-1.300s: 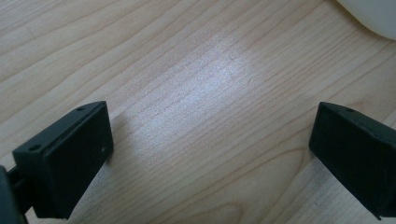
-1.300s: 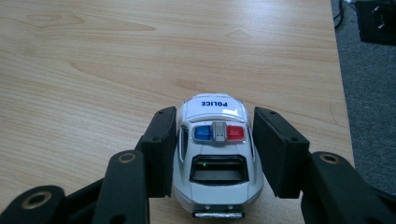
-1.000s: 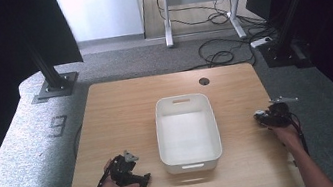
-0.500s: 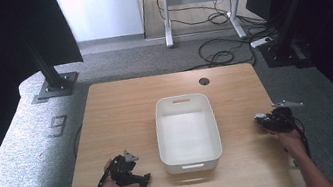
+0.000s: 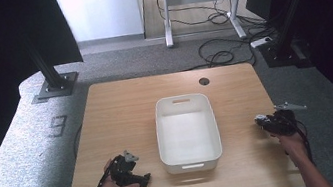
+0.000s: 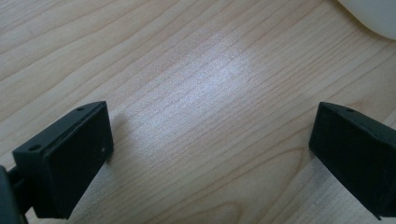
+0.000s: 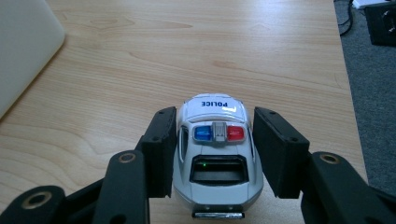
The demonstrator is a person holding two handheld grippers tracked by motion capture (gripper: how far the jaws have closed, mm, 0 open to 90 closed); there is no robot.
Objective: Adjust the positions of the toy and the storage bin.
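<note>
Right gripper at the toy car; left gripper idle on the table.

High view: the right gripper [image 5: 266, 123] sits low at the right edge of the light wooden table [image 5: 121, 110], wrist straight, forearm entering from below; the empty white rectangular plastic tub [image 5: 191, 156] stands mid-table, well apart from it. The left gripper [image 5: 134, 172] rests at the near left, just beside the tub's near corner. Left gripper view: its jaws stand wide apart over bare wood, holding nothing. Right gripper view: the small white-and-silver toy police car [image 7: 215, 154] with red and blue roof lights stands on the table between the jaws; the left pad lies against its side, the right shows a slight gap, so the grip looks incomplete. Judgement: close squarely on the doors, below the roof, and confirm both pads bear before lifting.
</note>
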